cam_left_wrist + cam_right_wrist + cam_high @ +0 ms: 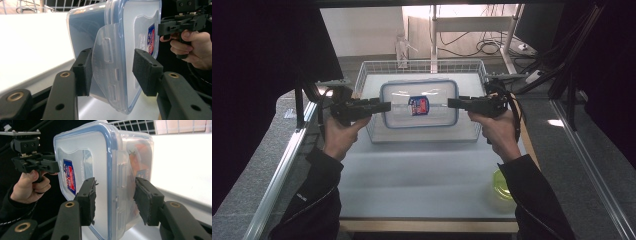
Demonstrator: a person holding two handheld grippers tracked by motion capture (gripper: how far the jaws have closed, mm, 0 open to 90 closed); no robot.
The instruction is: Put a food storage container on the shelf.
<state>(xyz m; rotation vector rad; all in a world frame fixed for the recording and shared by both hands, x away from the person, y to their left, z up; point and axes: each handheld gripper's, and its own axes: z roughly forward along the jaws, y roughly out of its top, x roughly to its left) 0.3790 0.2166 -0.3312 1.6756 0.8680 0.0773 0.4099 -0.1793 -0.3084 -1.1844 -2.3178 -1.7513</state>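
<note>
Table surface, pale (422,185), beneath us. Over the white wire basket (367,70) we hold a clear rectangular plastic box with blue-rimmed lid (419,104) aloft: left gripper (384,106) clamps one end clip, right gripper (451,103) clamps the other.

The container lid (419,102) bears a red-and-blue label (418,105), wording unreadable.

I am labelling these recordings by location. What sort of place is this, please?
Probably a lab or office test room, not a kitchen: a monitor and loose cables behind the table, and a wire basket with a plastic container staged as props.
</note>
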